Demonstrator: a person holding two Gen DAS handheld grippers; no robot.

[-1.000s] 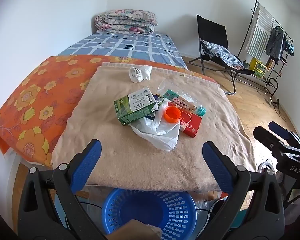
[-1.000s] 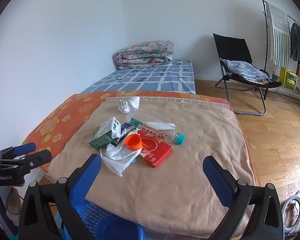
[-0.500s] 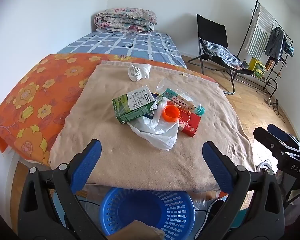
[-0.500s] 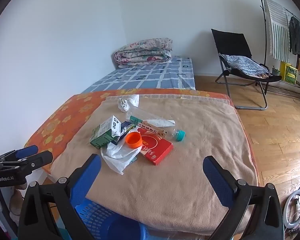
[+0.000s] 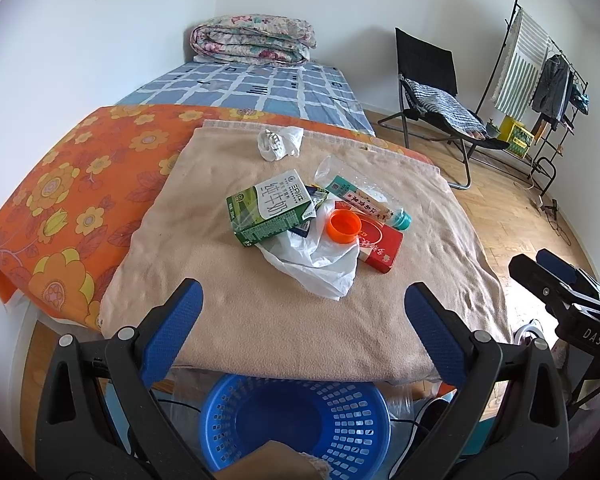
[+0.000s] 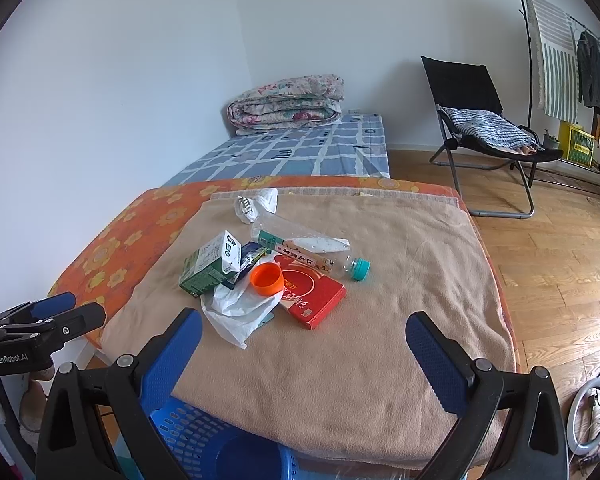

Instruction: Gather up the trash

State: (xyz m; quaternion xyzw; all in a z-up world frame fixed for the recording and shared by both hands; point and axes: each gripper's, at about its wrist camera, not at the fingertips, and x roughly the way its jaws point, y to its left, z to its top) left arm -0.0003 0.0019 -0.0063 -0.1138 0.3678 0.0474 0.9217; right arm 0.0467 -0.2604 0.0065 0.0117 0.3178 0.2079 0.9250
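A pile of trash lies on a beige blanket (image 5: 260, 320): a green milk carton (image 5: 270, 208), an orange cup (image 5: 343, 226), a red box (image 5: 380, 246), a clear bottle with a teal cap (image 5: 360, 196), a white plastic bag (image 5: 316, 260) and a crumpled white wrapper (image 5: 280, 143). The pile also shows in the right wrist view, with the carton (image 6: 210, 266), cup (image 6: 266, 278) and red box (image 6: 312, 292). A blue basket (image 5: 296, 420) stands below the blanket's near edge. My left gripper (image 5: 302, 306) and right gripper (image 6: 303, 336) are open, empty, short of the pile.
The blanket lies on an orange flowered cover (image 5: 68, 200) over a bed with a folded quilt (image 5: 254, 40) at the far end. A black folding chair (image 5: 436, 96) and a clothes rack (image 5: 540, 60) stand on the wooden floor to the right.
Both grippers have drawn back and risen slightly; the pile sits a little farther away in both views. Nothing was grasped and the trash has not moved.
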